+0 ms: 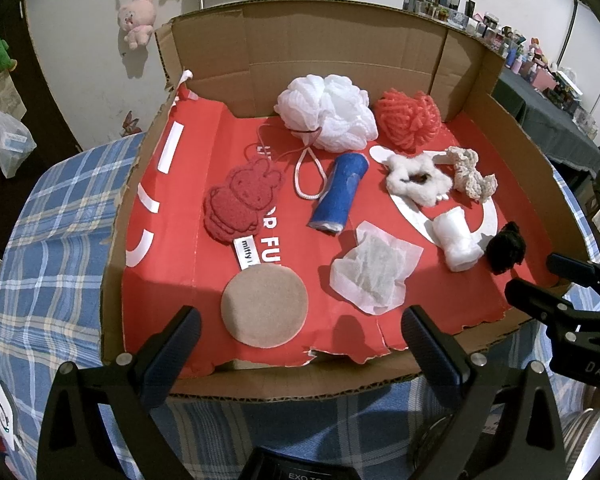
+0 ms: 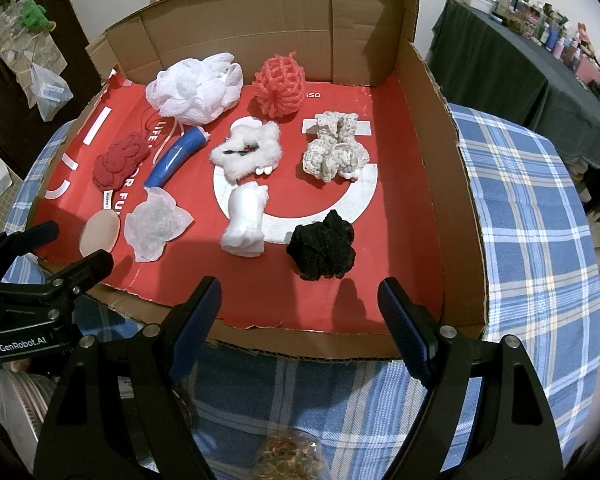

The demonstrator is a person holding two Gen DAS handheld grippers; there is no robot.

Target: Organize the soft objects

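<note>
A cardboard box (image 1: 120,280) (image 2: 456,208) with a red floor holds several soft things. In it lie a white mesh pouf (image 1: 328,110) (image 2: 196,90), a coral net ball (image 1: 408,118) (image 2: 280,84), a red bunny sponge (image 1: 236,204) (image 2: 118,160), a blue roll (image 1: 340,190) (image 2: 178,156), a tan round pad (image 1: 265,310) (image 2: 99,232), a white tissue (image 1: 374,268) (image 2: 156,226), a fluffy white scrunchie (image 1: 416,178) (image 2: 248,150), a cream crochet piece (image 1: 470,172) (image 2: 334,152), a white wad (image 1: 458,240) (image 2: 246,220) and a black scrunchie (image 1: 506,246) (image 2: 322,246). My left gripper (image 1: 300,336) and right gripper (image 2: 300,304) are open and empty at the box's near edge.
The box stands on a blue plaid tablecloth (image 1: 40,240) (image 2: 540,220). A dark-clothed table with small items (image 2: 500,52) stands to the right. Plush toys (image 1: 138,18) hang on the wall behind. A bag of rubber bands (image 2: 288,458) lies below the right gripper.
</note>
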